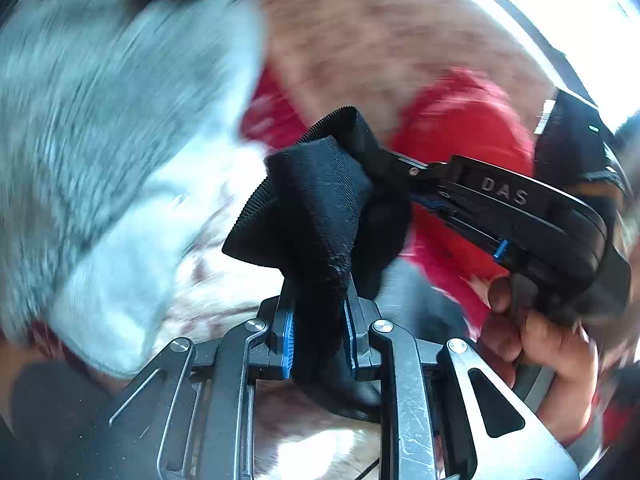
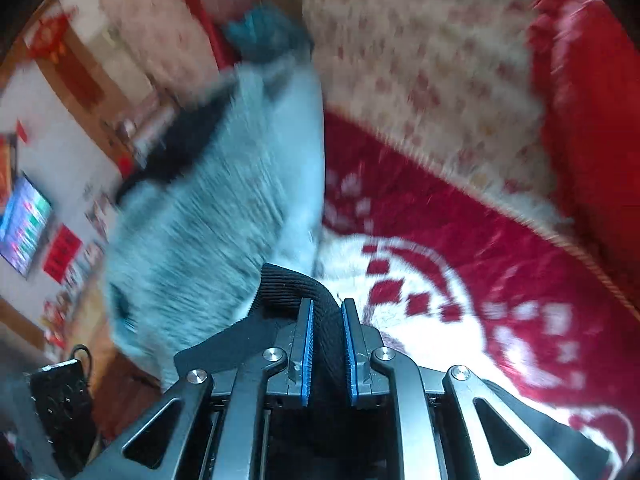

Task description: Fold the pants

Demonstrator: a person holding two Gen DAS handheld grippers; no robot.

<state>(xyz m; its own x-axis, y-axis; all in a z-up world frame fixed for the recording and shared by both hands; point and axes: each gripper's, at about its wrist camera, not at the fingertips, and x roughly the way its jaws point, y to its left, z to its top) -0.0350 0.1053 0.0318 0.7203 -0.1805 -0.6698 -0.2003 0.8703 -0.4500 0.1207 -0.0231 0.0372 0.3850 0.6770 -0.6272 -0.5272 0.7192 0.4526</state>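
The pants are grey fleece (image 1: 100,128) with a black ribbed waistband (image 1: 316,200). My left gripper (image 1: 320,320) is shut on a bunch of the black waistband. My right gripper (image 2: 327,320) is shut on another part of the black ribbed band (image 2: 296,280). In the left wrist view the right gripper's body (image 1: 520,208) comes in from the right and meets the same black band, held by a hand (image 1: 548,344). The grey cloth (image 2: 212,220) hangs blurred to the left in the right wrist view, lifted off the surface.
Below lies a red and white patterned blanket (image 2: 460,280), with a cream flowered cover (image 2: 420,72) behind it. A lit screen (image 2: 24,228) and red wall decorations are at far left. A black device (image 2: 60,400) sits at lower left.
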